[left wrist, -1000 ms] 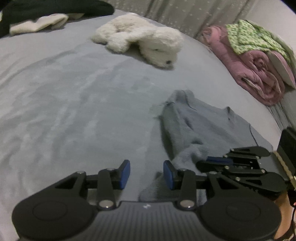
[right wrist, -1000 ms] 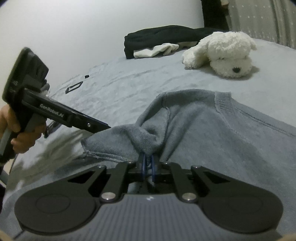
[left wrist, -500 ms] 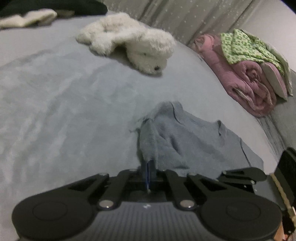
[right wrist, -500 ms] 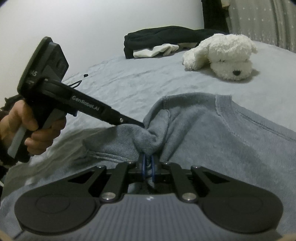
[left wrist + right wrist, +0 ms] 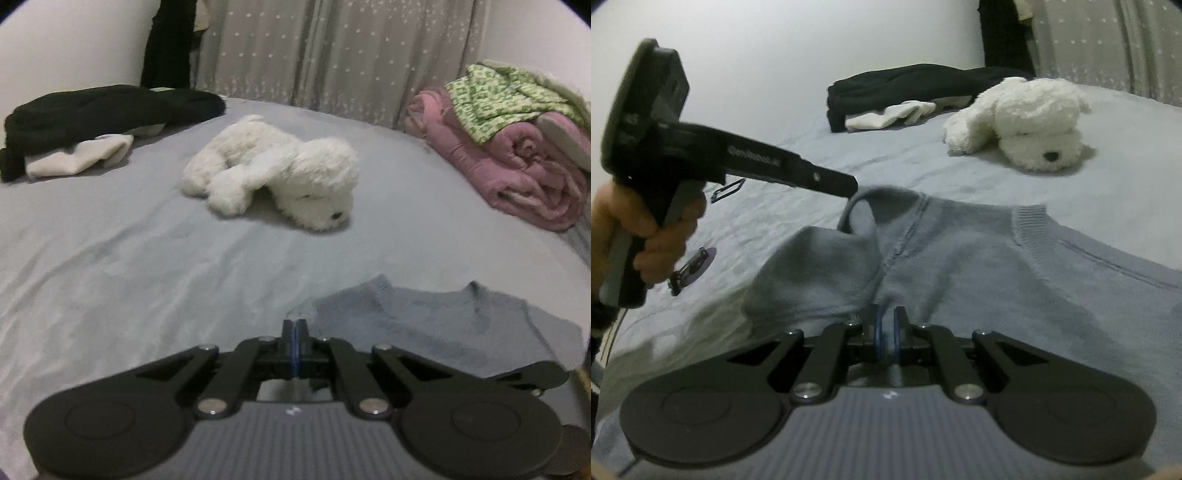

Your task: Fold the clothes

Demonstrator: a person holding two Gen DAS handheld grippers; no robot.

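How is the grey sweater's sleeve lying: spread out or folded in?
Partly folded: the sleeve is bunched over the sweater body, pinched by both grippers.

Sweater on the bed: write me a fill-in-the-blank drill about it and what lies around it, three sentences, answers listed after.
1. The right tool is shut on a fold of the ____ sweater.
2. Beyond the sweater, a white stuffed ____ lies on the bed.
3. A green patterned cloth sits on top of the rolled ____ blanket.

Missing words: grey; dog; pink
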